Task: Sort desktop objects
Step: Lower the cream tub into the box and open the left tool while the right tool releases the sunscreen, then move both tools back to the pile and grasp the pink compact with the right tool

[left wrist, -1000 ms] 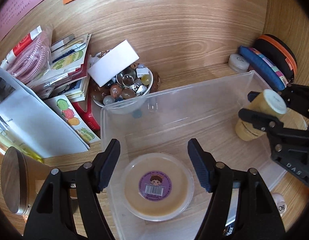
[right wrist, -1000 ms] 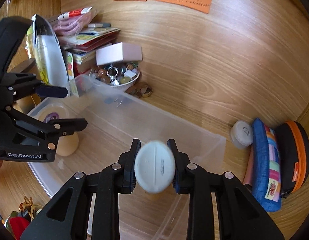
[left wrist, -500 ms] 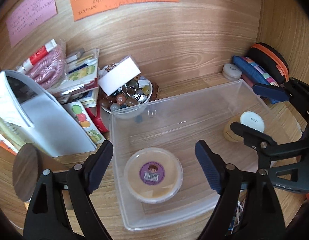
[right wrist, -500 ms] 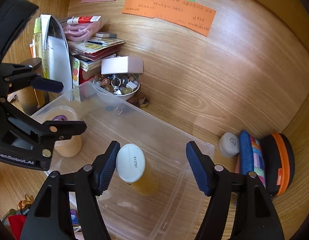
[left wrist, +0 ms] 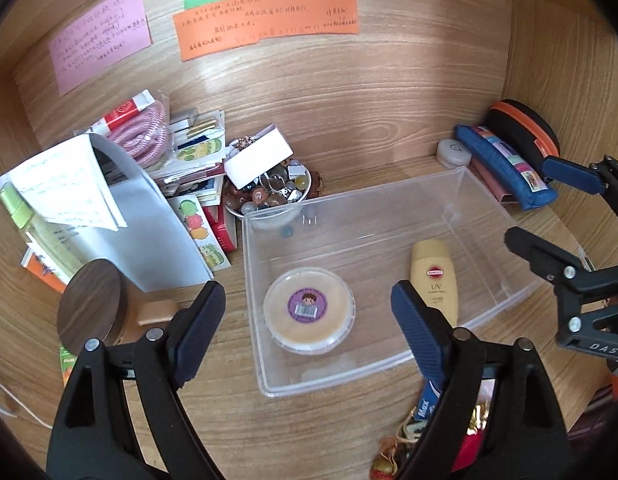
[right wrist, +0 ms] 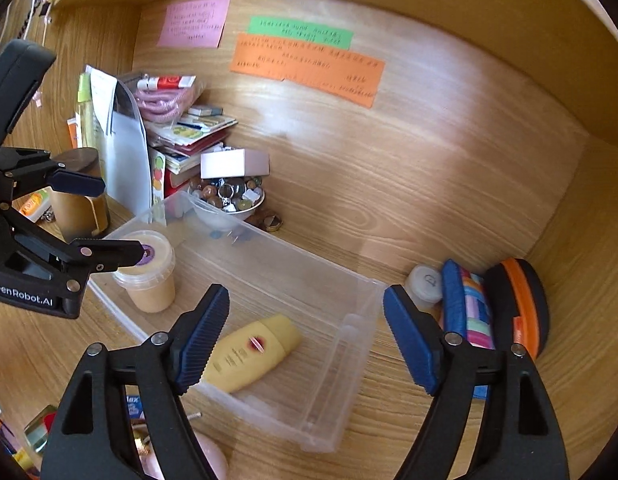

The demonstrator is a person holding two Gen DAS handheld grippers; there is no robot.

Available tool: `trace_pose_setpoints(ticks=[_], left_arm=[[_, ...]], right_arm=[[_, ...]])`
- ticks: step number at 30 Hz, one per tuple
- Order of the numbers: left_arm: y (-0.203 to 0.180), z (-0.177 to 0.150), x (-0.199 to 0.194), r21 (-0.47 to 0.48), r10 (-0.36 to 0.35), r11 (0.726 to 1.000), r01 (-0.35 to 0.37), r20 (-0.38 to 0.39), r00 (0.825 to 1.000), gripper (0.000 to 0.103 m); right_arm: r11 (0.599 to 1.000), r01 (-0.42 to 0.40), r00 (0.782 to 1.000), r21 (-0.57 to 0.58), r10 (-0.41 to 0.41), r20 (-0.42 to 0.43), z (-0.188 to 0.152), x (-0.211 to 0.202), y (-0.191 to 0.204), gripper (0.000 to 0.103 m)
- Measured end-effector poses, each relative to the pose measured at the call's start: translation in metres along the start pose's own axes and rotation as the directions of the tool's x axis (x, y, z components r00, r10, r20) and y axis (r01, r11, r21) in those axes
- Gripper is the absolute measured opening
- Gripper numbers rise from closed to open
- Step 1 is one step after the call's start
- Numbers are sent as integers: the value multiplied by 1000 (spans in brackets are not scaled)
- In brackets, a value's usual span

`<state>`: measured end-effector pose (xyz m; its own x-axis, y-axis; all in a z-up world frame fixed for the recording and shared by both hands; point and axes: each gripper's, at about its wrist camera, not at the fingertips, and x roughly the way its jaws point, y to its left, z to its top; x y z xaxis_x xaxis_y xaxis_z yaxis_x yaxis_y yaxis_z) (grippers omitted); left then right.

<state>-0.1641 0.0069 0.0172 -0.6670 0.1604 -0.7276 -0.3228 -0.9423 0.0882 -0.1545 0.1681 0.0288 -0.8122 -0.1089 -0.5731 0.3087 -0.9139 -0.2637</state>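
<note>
A clear plastic bin (left wrist: 369, 232) (right wrist: 309, 280) sits on the wooden desk. In it stands a round tub with a purple label (left wrist: 309, 310) (right wrist: 149, 276), and a yellow sunscreen tube (left wrist: 435, 280) (right wrist: 253, 350) lies flat beside it. My left gripper (left wrist: 307, 300) (right wrist: 97, 216) hangs open above the tub, touching nothing. The jaws of my right gripper (right wrist: 307, 304) (left wrist: 549, 210) are opening above the bin's right half. The tube lies below them, clear of both pads.
Behind the bin, a white box (left wrist: 259, 160) rests on a bowl of beads (left wrist: 269, 194). Booklets (left wrist: 189, 152) and a wood-lidded jar (left wrist: 91, 306) stand left. A small white jar (left wrist: 453, 152), blue pencil case (left wrist: 505, 168) and black-orange case (left wrist: 525, 128) sit right. Trinkets (left wrist: 409, 440) lie in front.
My right gripper opened and let go of the yellow tube, which now lies flat in the bin. Both grippers rose and drew back. The left jaws widened.
</note>
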Motion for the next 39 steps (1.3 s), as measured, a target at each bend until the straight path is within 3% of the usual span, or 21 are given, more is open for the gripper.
trace_pose_setpoints(ticks=[12, 17, 20, 29, 39], left_arm=[[-13, -20, -31, 8, 14, 1000, -14, 32, 999, 85], [-14, -32, -36, -15, -13, 1000, 13, 30, 999, 86], [-14, -42, -39, -35, -29, 999, 30, 30, 999, 97], [-22, -71, -43, -58, -88, 994, 89, 15, 996, 97], [-58, -104, -30, -24, -163, 987, 162, -49, 985, 97]], right_arm=[[998, -28, 1000, 58, 27, 14, -21, -37, -5, 77], [995, -41, 999, 87, 40, 18, -33, -53, -5, 78], [993, -51, 999, 105, 49, 16, -42, -60, -6, 81], [987, -62, 998, 149, 64, -9, -73, -72, -5, 81], [977, -78, 993, 199, 94, -73, -111, -64, -4, 81]])
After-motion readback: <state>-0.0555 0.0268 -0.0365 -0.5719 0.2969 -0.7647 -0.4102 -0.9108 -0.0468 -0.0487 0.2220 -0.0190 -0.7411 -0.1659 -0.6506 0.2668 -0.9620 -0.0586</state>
